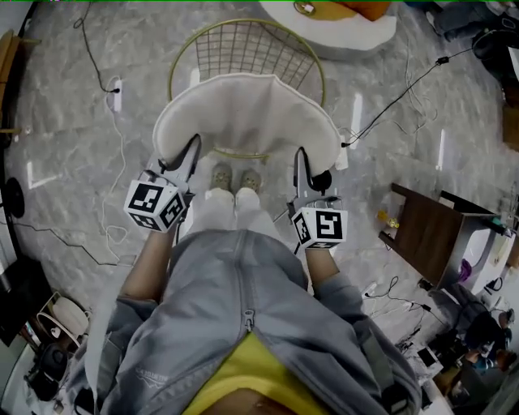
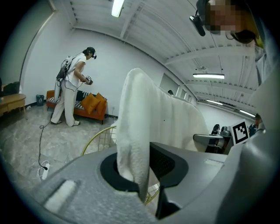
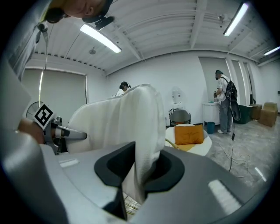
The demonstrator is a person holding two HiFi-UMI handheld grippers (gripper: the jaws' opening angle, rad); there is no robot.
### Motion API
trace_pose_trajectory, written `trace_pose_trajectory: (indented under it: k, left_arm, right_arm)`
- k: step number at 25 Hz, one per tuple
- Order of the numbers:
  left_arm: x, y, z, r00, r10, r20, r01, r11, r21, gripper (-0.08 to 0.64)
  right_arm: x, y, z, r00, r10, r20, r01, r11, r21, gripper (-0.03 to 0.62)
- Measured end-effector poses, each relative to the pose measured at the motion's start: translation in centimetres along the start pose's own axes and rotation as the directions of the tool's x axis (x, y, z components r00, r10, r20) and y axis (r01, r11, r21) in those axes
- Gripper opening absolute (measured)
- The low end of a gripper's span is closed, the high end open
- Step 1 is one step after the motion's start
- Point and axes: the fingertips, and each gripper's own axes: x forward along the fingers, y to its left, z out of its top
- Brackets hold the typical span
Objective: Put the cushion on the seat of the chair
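Observation:
A white fleecy cushion [image 1: 247, 113] hangs stretched between my two grippers, just over the near rim of a gold wire chair [image 1: 247, 49]. My left gripper [image 1: 185, 158] is shut on the cushion's left edge, and the fabric [image 2: 135, 144] stands pinched between its dark jaws. On the other side my right gripper [image 1: 306, 166] is shut on the right edge, with the cloth [image 3: 142, 144] folded into its jaws. The chair's wire seat [image 2: 103, 138] shows below and behind the cushion; much of it is hidden by the fabric.
A white round seat with an orange pillow [image 1: 340, 16] stands beyond the chair. A dark wooden side table [image 1: 426, 231] is at the right. Cables and a power strip [image 1: 113, 93] trail over the marble floor. Two other people [image 2: 72, 89] [image 3: 225, 100] stand farther off.

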Motion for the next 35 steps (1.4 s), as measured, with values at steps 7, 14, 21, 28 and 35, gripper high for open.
trace_pose_trajectory:
  k: [7,14,21,28,35]
  left_arm:
    - [3.6,2.9,-4.1,0.995,-0.050,-0.085,0.047,0.998,-0.036,0.064]
    - [7.5,5.3,-9.7,0.985,-0.073,-0.159,0.061,0.995,-0.079,0.066]
    - [10.3,7.9,-14.7,0.970,-0.080,-0.231,0.056,0.993,-0.105,0.066]
    - [12.9,10.4,-19.6,0.949,-0.088,-0.302,0.044,0.988,-0.151,0.066]
    - [15.0,12.6,-23.5,0.920,-0.100,-0.380,0.032,0.983,-0.181,0.067]
  right_arm:
    - [3.1,-0.9,-4.7,0.997,-0.022,-0.075,0.023,1.000,0.018,0.072]
    - [6.0,-2.6,-10.8,0.989,-0.027,-0.146,0.033,0.999,0.037,0.074]
    - [8.5,-3.1,-16.4,0.978,-0.029,-0.208,0.040,0.998,0.046,0.073]
    - [11.4,-4.0,-21.7,0.963,-0.017,-0.270,0.037,0.997,0.068,0.074]
    - [13.9,-4.6,-26.1,0.938,0.006,-0.348,0.021,0.997,0.075,0.074]
